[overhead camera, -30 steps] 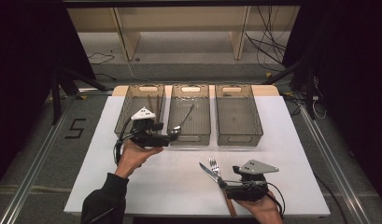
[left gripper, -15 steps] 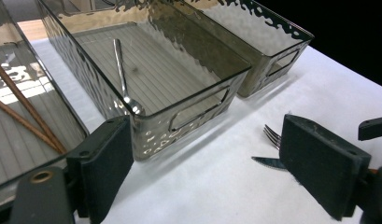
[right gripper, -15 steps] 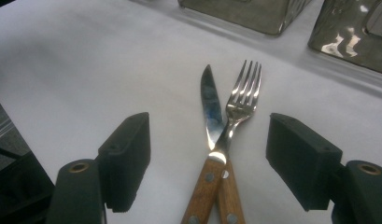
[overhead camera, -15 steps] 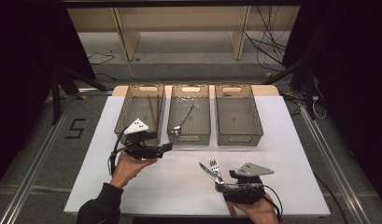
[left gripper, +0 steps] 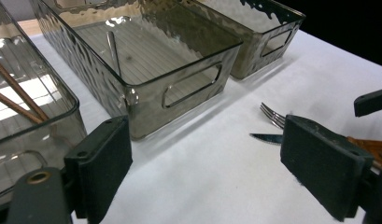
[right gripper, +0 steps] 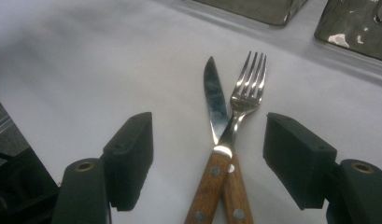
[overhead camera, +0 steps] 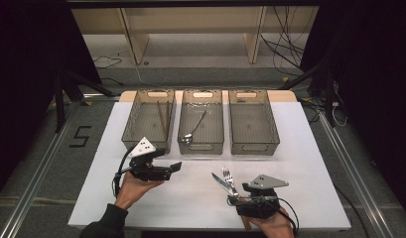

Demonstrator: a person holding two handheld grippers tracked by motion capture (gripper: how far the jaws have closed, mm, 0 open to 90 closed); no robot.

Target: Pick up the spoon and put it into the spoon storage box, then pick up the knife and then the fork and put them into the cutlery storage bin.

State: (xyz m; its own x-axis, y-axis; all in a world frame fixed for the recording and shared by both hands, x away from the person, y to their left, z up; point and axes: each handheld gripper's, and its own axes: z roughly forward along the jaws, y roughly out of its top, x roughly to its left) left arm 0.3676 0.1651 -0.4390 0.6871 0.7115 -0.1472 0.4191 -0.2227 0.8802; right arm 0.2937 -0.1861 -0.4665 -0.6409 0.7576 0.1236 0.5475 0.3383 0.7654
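Observation:
A fork [overhead camera: 227,176] and a knife [overhead camera: 219,181] with wooden handles lie crossed on the white table [overhead camera: 300,168]. My right gripper [overhead camera: 234,198] stands open around their handles. In the right gripper view the fork [right gripper: 247,88] lies over the knife [right gripper: 214,98], and the jaws have just been closing, with a gap still on both sides. My left gripper [overhead camera: 173,167] hovers in front of the left bin, open with nothing between its jaws, which have just been opening. The left gripper view has my left gripper [left gripper: 212,168] facing the fork [left gripper: 272,116] and knife tip [left gripper: 265,138].
Three smoky clear bins stand in a row at the back of the table. The left bin [overhead camera: 133,116] holds brown chopsticks [overhead camera: 162,119]. A spoon [overhead camera: 193,130] lies in the middle bin [overhead camera: 203,148]. The right bin [overhead camera: 252,148] stands beside them.
My left gripper has moved down and back from the left bin's front wall toward the person. The right gripper has stayed over the cutlery handles, its jaws a little narrower.

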